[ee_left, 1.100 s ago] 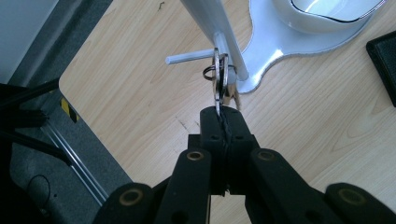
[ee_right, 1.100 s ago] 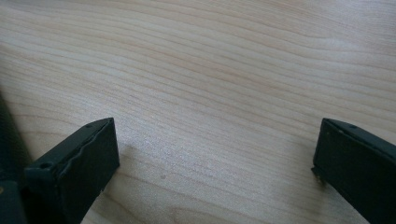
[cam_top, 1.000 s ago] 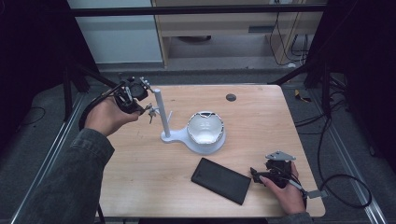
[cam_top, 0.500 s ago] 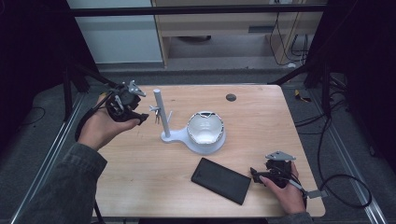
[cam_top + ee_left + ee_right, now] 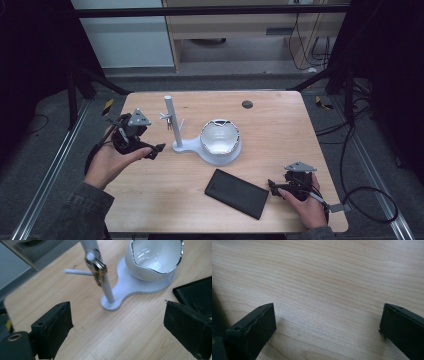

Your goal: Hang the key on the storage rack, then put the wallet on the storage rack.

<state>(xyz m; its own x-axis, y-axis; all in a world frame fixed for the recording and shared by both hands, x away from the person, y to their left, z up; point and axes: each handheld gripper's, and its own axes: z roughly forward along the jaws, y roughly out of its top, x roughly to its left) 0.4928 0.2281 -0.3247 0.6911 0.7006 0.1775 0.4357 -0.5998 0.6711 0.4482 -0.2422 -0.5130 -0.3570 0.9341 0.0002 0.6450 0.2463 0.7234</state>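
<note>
A white stand with an upright post stands mid-table. A bunch of keys hangs from a peg on the post. A white bowl with a dark rim sits on the stand's base. My left gripper hovers left of the post, apart from it. Its jaws have just been opening and stand wide with nothing between them. A flat black slab lies near the front edge. My right gripper rests just right of it, open over bare wood.
A small dark round disc is set in the tabletop near the back edge. The right gripper's cable trails off the table's right side. Metal rails run along the floor on the left.
The left gripper let go of the keys, which now hang on the peg. It drew back left and down from the post with its jaws opened wide. The right gripper has not moved.
</note>
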